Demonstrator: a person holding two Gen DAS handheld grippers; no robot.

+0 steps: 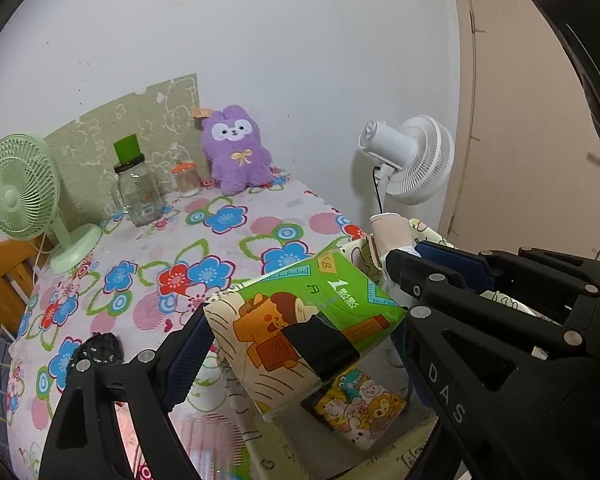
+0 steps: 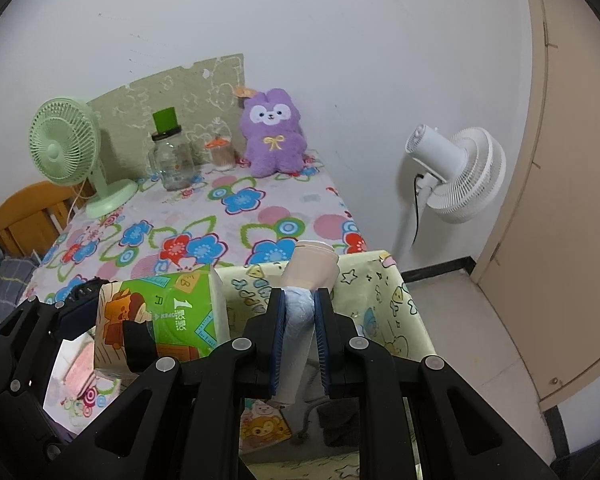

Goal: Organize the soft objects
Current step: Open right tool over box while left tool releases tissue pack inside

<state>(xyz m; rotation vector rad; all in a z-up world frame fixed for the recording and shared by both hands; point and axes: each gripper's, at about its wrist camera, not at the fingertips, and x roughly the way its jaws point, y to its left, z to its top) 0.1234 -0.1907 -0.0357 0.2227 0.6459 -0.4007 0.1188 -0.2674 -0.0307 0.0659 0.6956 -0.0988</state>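
With the tissue pack (image 1: 300,320) clamped in the left claw (image 1: 300,344) and the rolled sock (image 2: 300,320) in the right claw (image 2: 300,340), both above the fabric bin (image 2: 396,304), each should be lowered inside before being released.

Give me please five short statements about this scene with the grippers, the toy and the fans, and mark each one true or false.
1. The left gripper holds a green tissue pack between its fingers. True.
2. The right gripper stands wide open with nothing in it. False: it is shut on a pale rolled soft item.
3. The purple plush toy sits on the flowered cloth against the wall. True.
4. The green fan stands on the floor beside the door. False: it stands on the flowered cloth; the white fan is the one on the floor.
5. A yellow cartoon-print bin lies below the grippers. True.
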